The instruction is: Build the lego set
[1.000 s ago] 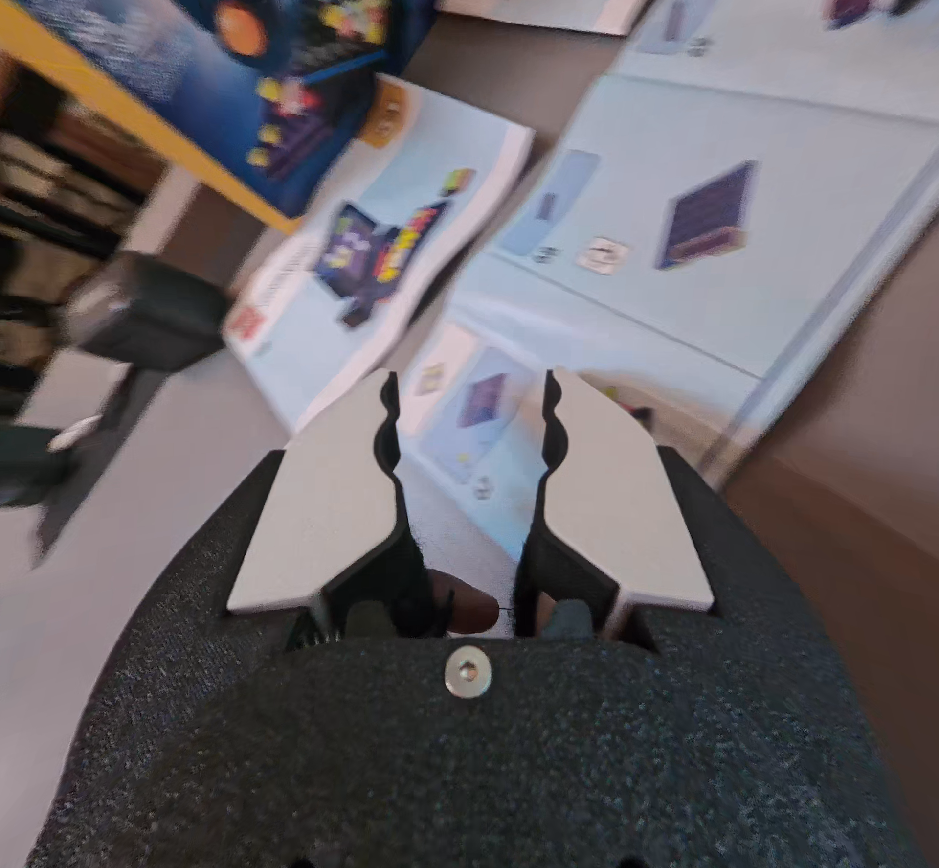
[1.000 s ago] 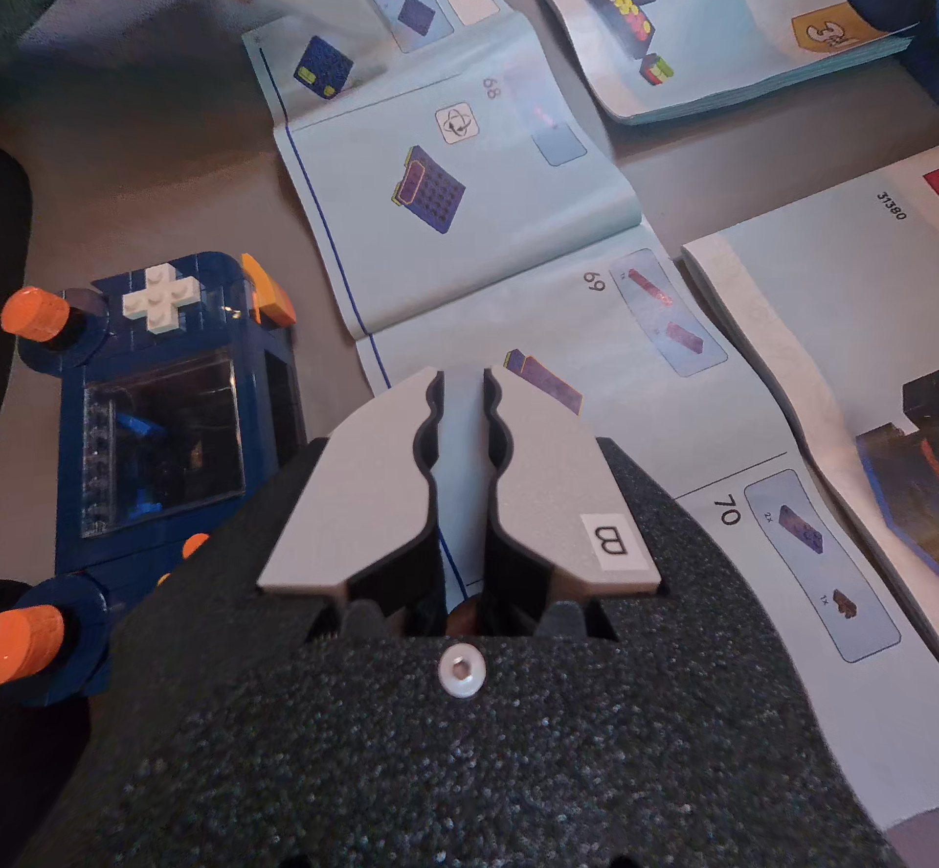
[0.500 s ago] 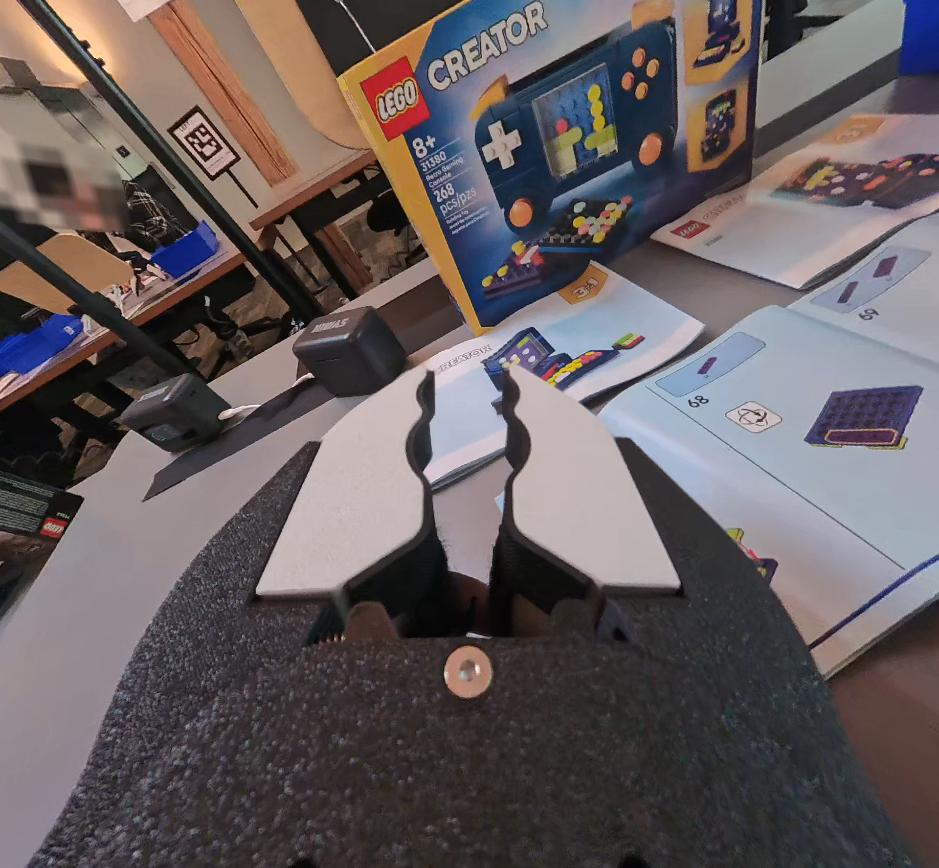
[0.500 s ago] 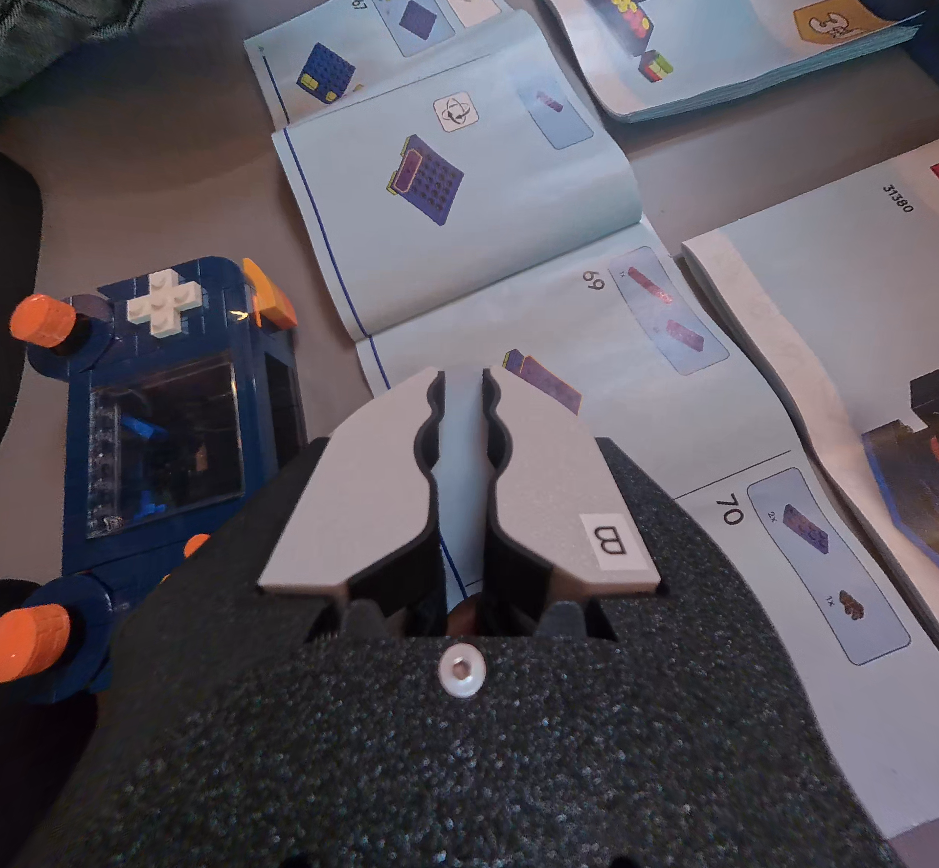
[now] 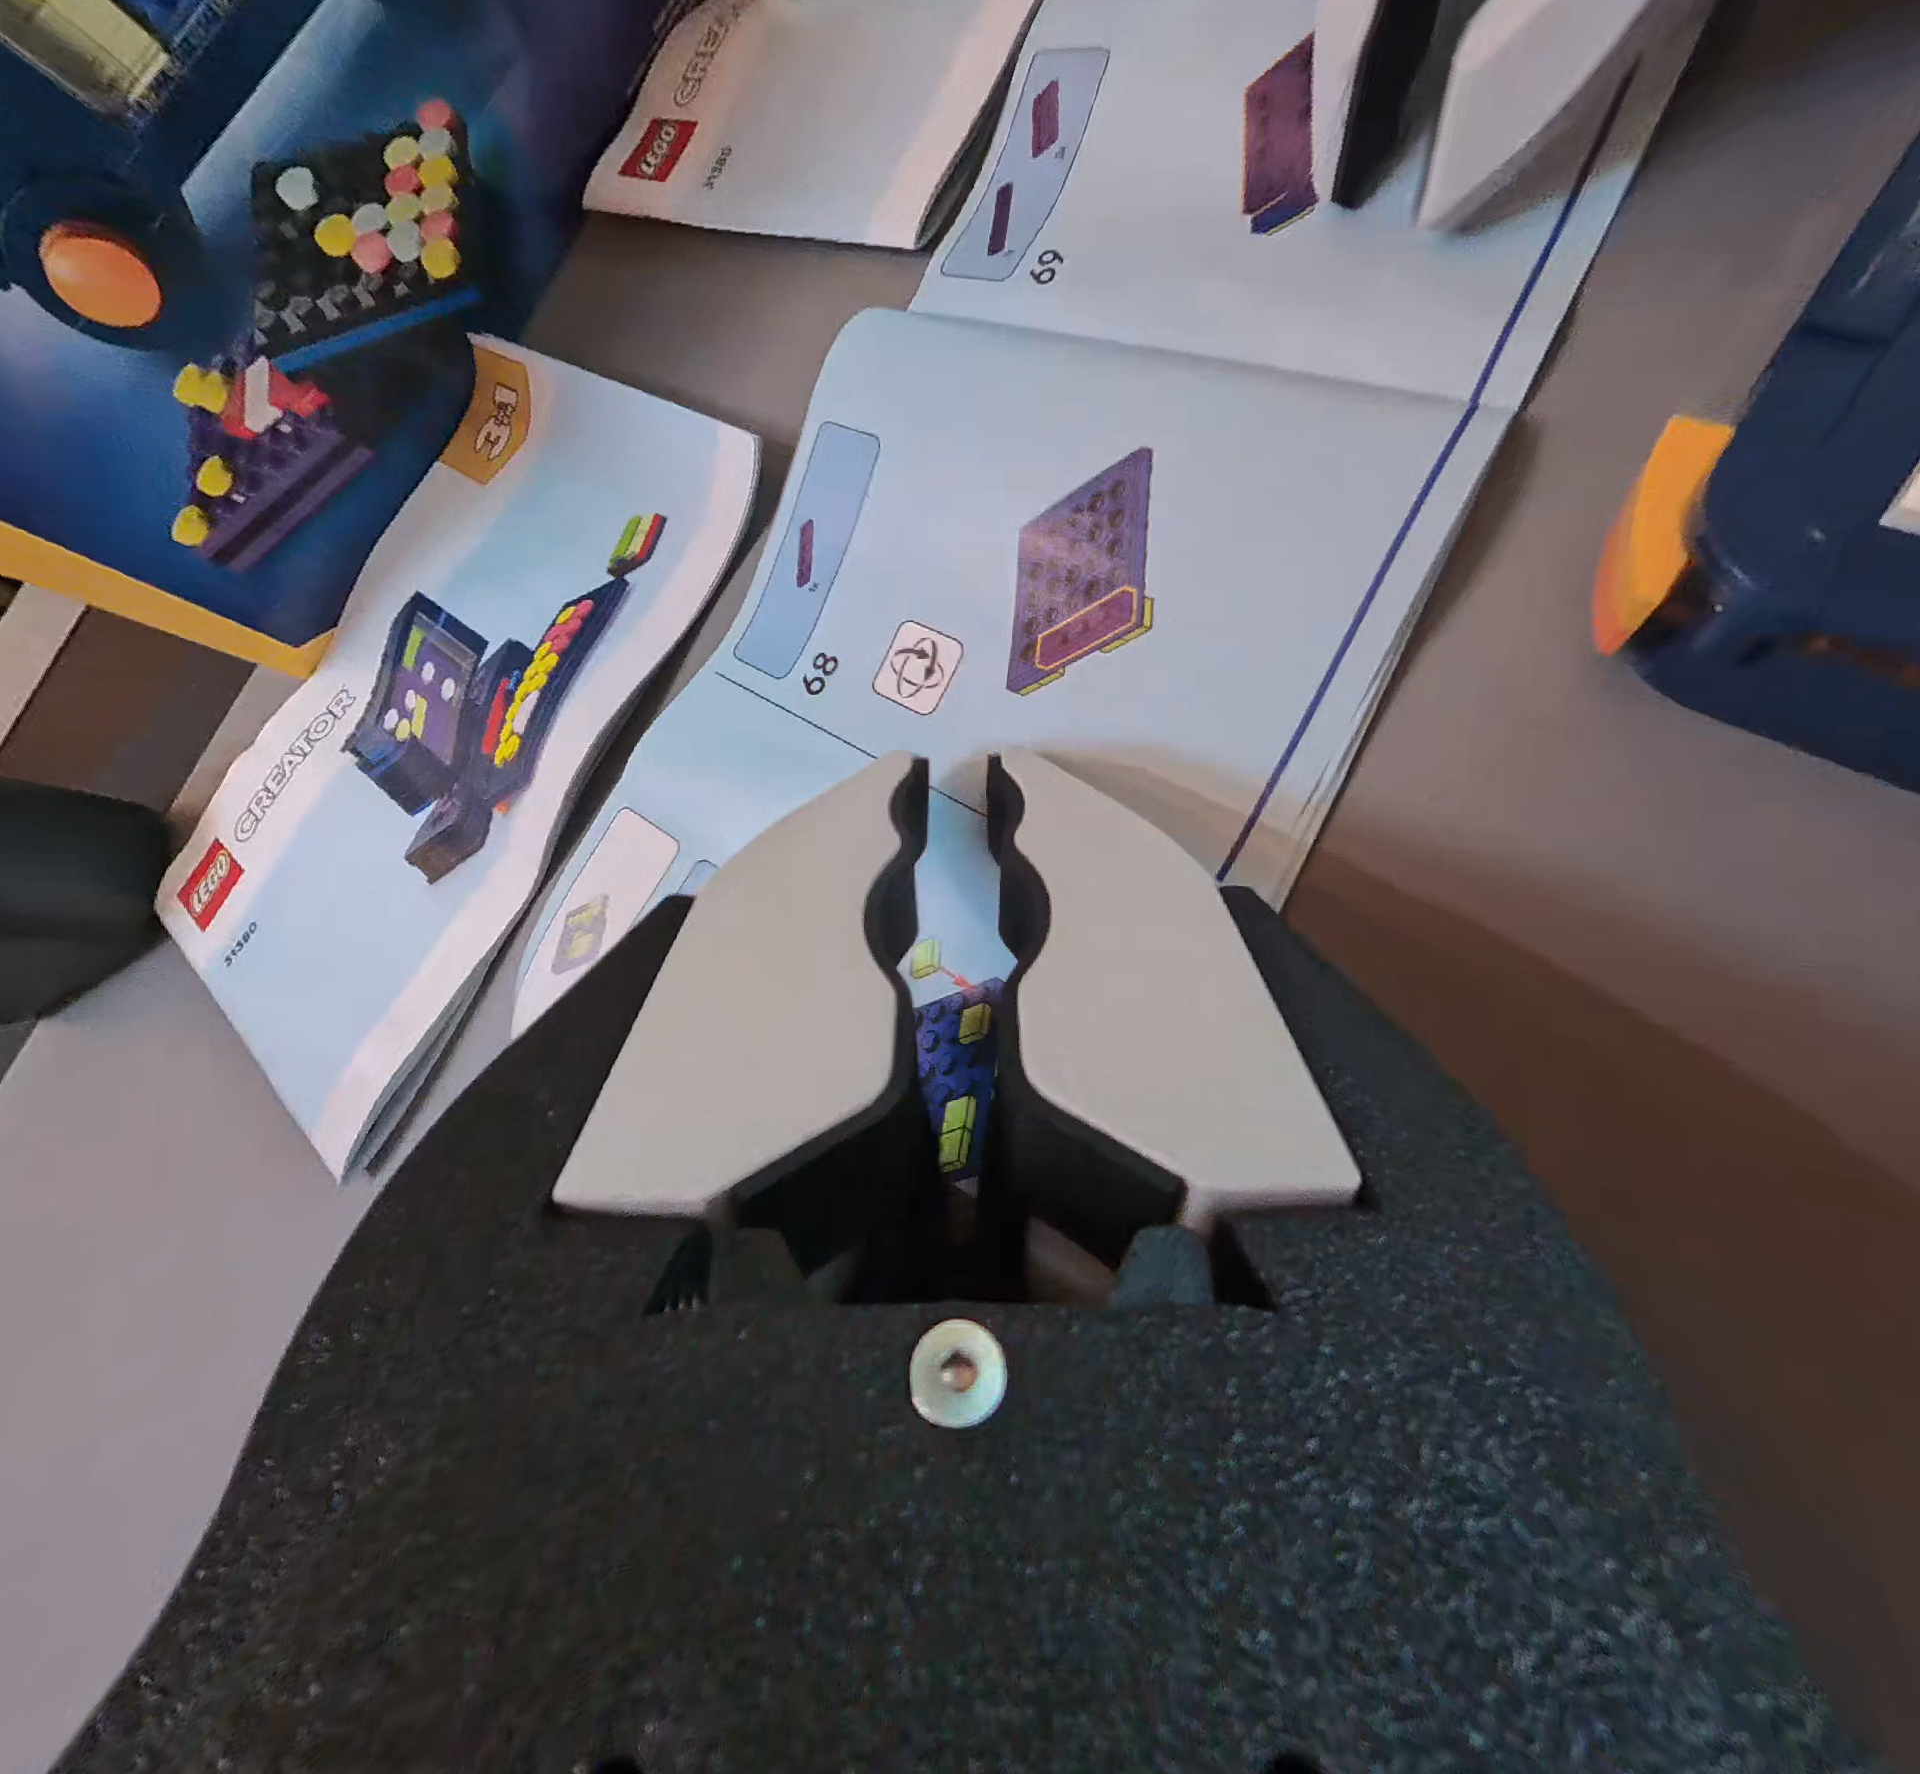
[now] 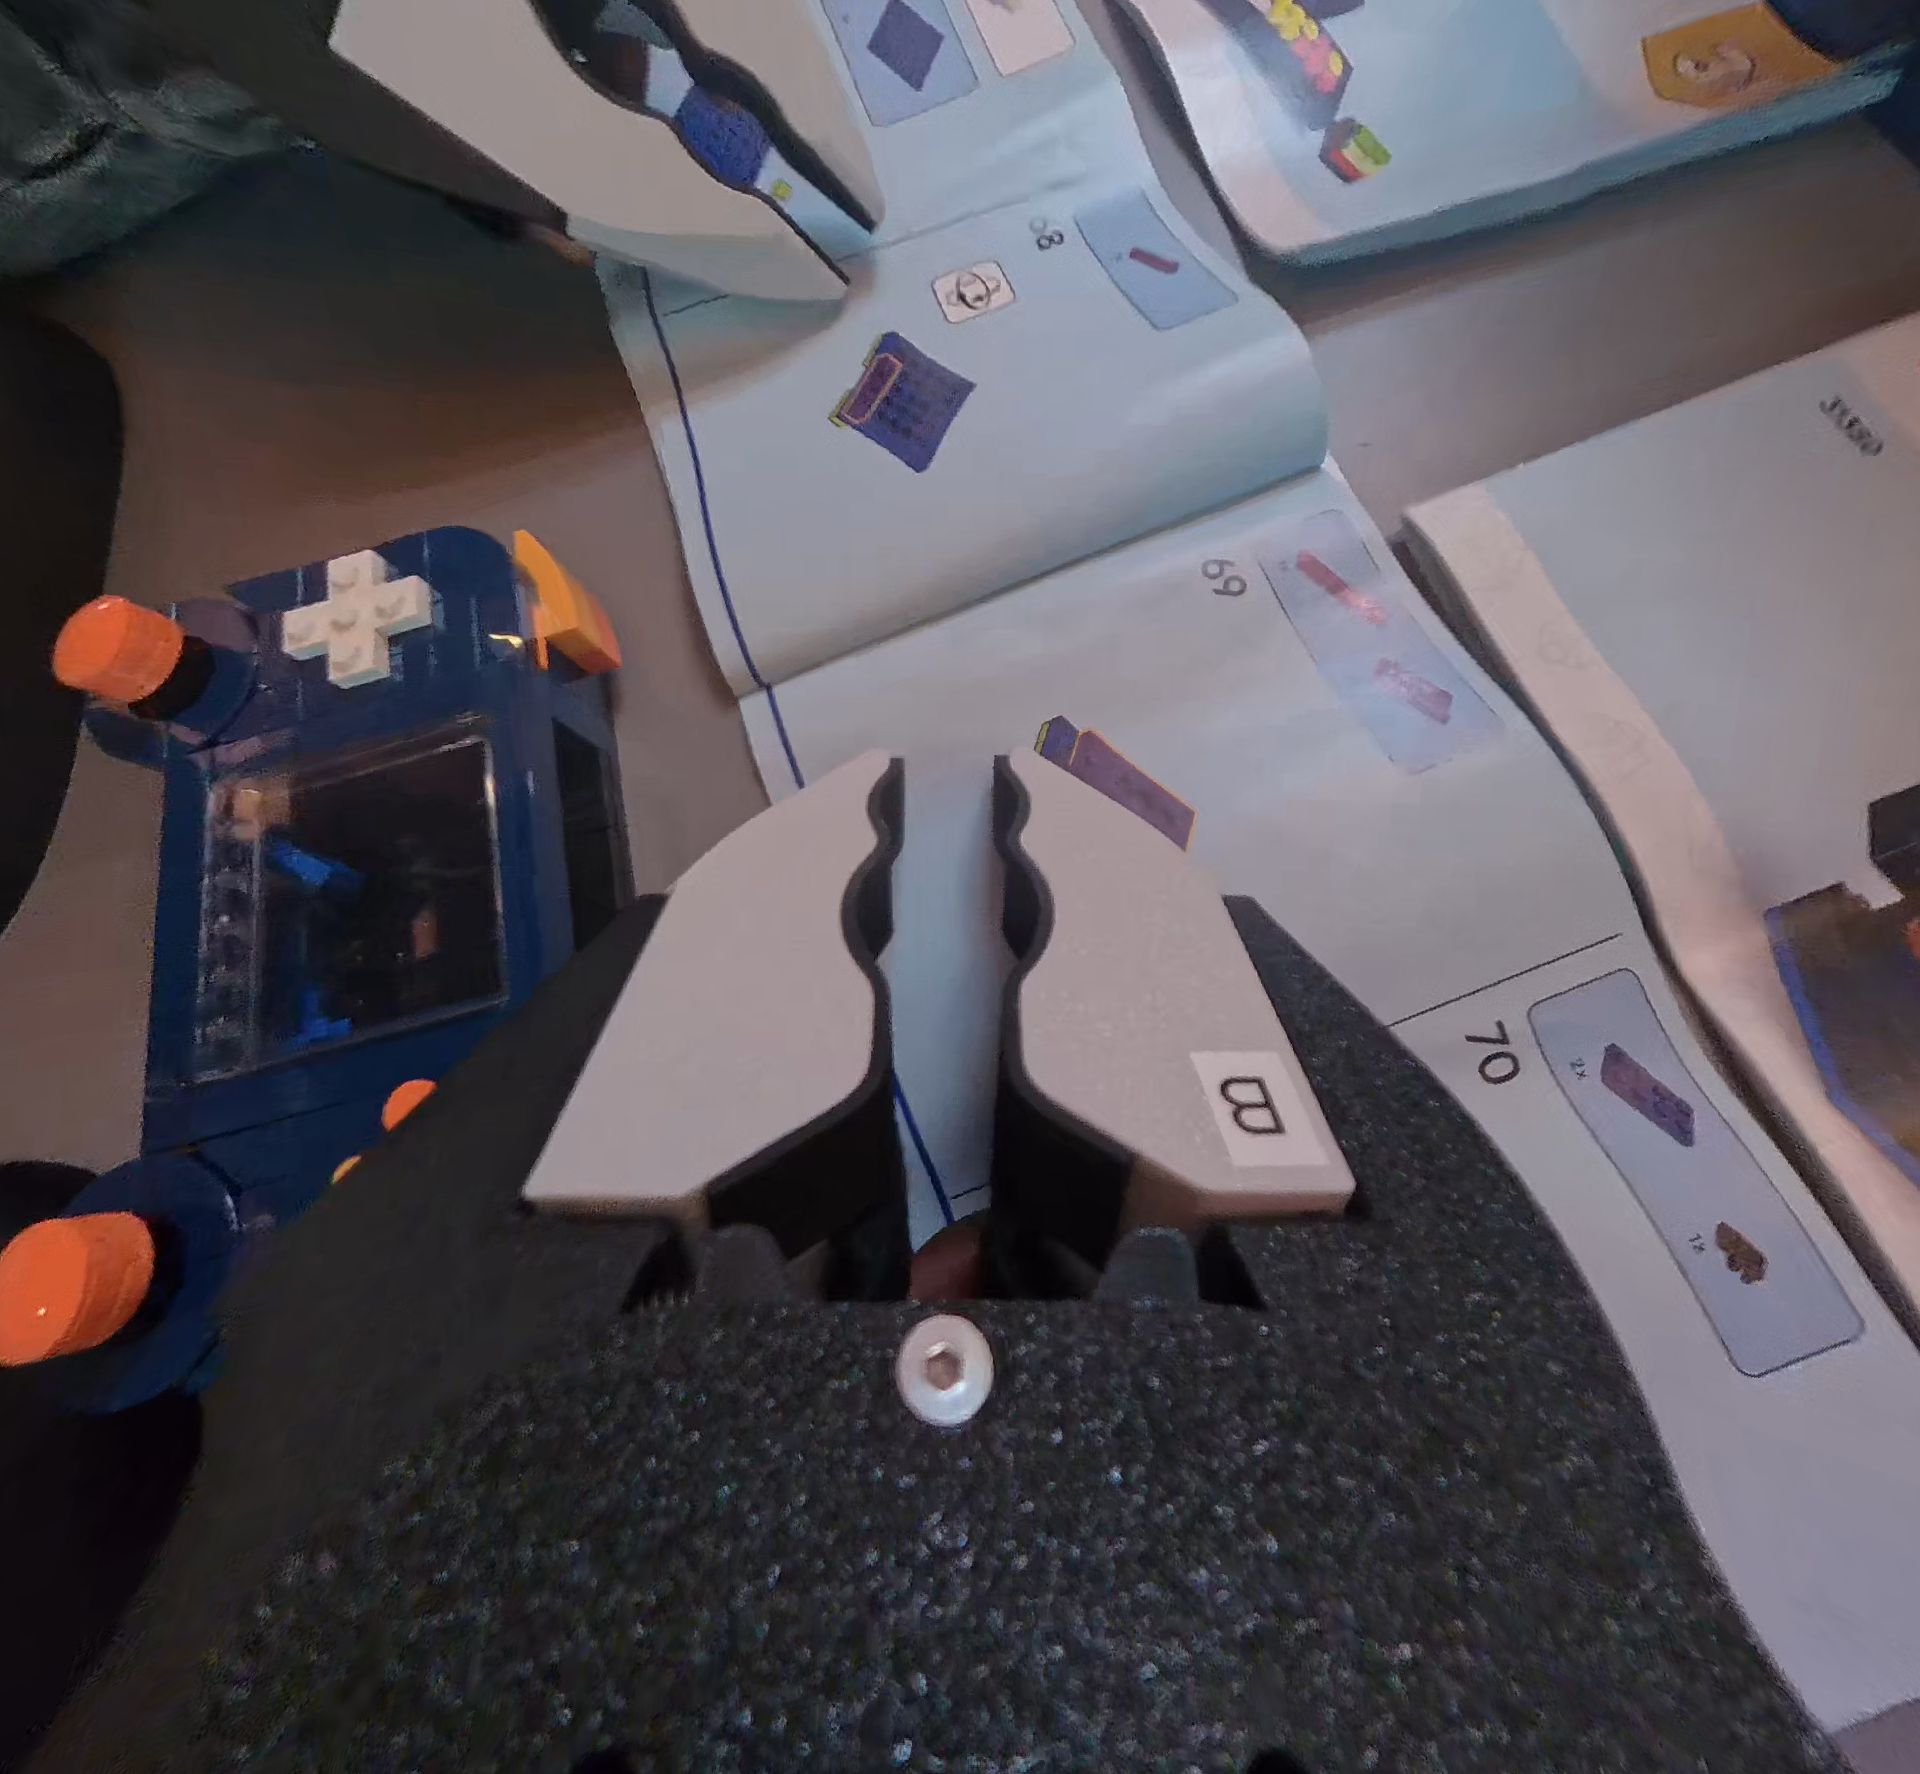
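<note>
Left wrist view: the left gripper (image 5: 954, 774) hangs over the near page of the open instruction booklet (image 5: 1195, 436), fingers slightly parted with nothing between them, while the set's box (image 5: 187, 249) stands at upper left beside a closed booklet (image 5: 436, 748). Right wrist view: the right gripper (image 6: 945, 774), likewise narrowly parted and empty, is over the same booklet; the blue lego console (image 6: 343, 851), with orange knobs and a white cross pad, lies on the table (image 6: 343, 436) just left of the booklet.
</note>
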A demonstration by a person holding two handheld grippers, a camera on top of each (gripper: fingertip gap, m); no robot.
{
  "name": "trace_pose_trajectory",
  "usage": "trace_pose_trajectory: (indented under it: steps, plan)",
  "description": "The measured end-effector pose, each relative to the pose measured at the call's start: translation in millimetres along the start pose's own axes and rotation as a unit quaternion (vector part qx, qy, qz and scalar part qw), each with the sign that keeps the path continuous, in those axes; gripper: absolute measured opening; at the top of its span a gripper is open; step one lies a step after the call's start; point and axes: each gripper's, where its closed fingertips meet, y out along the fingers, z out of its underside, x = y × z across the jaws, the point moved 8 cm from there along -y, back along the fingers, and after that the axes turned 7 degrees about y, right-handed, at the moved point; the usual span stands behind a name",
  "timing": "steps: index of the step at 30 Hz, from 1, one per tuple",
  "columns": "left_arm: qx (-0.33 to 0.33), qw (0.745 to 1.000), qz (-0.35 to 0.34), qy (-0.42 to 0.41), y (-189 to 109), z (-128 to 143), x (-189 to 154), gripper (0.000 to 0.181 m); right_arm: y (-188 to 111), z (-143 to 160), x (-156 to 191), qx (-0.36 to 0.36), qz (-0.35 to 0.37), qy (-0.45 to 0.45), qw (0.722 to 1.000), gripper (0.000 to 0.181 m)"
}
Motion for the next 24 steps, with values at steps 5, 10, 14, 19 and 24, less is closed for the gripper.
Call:
trace_pose_trajectory:
  steps: [5,10,14,19,24]
  plan:
    - [-0.012,0.999,-0.020,-0.031,-2,1,6,0.023,-79,-48,24,-0.215,0.039,-0.042,0.975,0.035]
    - [-0.125,0.989,-0.020,-0.077,-41,-19,17,0.053,-191,-35,73,-0.335,0.095,-0.090,0.933,0.100]
    - [-0.249,0.951,0.164,-0.086,-82,-36,-17,0.075,-174,33,83,-0.195,0.045,-0.065,0.978,0.108]
    - [-0.133,0.967,0.216,-0.036,-61,-32,-67,0.087,-94,70,89,-0.005,-0.001,-0.038,0.999,0.123]
    - [-0.079,0.971,0.223,-0.039,-34,-34,-86,0.086,-53,58,80,0.038,-0.026,-0.030,0.999,0.115]
